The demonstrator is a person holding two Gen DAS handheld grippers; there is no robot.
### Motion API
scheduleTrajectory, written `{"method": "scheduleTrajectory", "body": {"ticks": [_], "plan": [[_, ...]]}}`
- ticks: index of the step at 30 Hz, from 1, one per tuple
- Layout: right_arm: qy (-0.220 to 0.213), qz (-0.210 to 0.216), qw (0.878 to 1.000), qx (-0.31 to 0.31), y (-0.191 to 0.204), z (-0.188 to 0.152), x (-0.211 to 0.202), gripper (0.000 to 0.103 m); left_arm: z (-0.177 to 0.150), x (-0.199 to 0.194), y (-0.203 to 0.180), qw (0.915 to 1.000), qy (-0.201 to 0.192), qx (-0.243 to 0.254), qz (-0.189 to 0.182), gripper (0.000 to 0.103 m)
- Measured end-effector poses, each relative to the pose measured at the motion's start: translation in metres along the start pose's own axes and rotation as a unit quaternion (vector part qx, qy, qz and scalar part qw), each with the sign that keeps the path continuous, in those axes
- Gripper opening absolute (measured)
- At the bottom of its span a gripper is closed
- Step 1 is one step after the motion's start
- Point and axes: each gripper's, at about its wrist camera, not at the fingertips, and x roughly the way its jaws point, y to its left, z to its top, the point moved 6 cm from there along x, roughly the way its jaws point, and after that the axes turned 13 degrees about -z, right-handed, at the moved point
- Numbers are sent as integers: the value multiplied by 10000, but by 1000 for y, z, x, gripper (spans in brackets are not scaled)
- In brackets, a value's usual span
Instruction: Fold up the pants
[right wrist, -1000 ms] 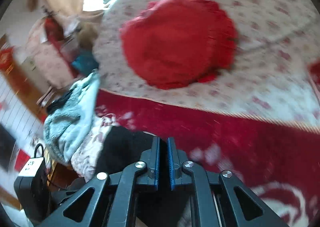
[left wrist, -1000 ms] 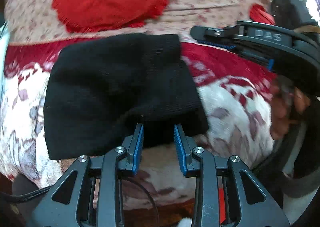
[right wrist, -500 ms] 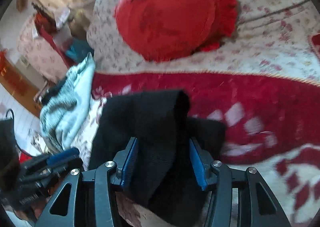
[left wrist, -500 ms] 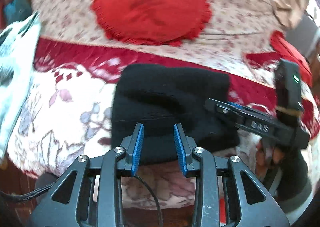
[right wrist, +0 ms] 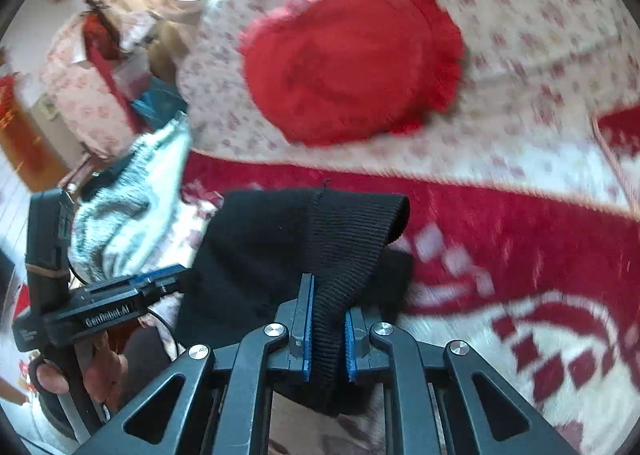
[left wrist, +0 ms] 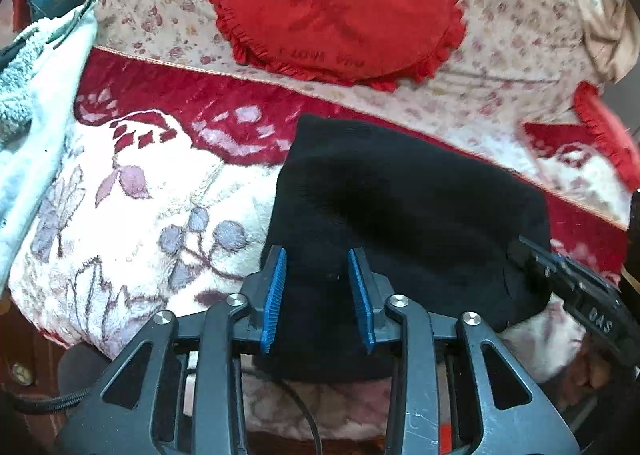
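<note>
Right gripper (right wrist: 327,329) closing, pads clamping ribbed edge of black pants (left wrist: 400,215). Left gripper (left wrist: 318,295) jaws opening, pants between and beyond pads, not gripped.

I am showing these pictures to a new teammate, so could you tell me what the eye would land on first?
The round red frilled cushion stands out first, lying on the floral cover at the far side of the bed. Nearer, the folded black pants lie on the red and white blanket. The right gripper pinches a ribbed edge of them, while the left gripper hovers over their near edge, jaws opening.
</note>
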Motion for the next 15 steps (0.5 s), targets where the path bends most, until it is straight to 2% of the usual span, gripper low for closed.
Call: {"method": "scheduleTrajectory", "body": {"ticks": [1, 4, 8, 12, 15], "plan": [[144, -67, 9999, 36, -4, -6, 12, 15, 0, 4, -1, 9999, -12, 64, 90, 35], [72, -327, 9994, 84, -9, -4, 12, 30, 2, 5, -4, 9993, -27, 245, 284, 36], [-243, -567, 9981, 75, -13, 11, -14, 30, 8, -1, 2, 9996, -62, 158, 227, 36], [-598, -373, 9975, -88, 4, 24, -37, 30, 15, -4, 6, 9995, -171, 65, 260, 36], [-531, -286, 9972, -440, 27, 23, -29, 30, 18, 2, 8, 9993, -121, 115, 327, 36]]}}
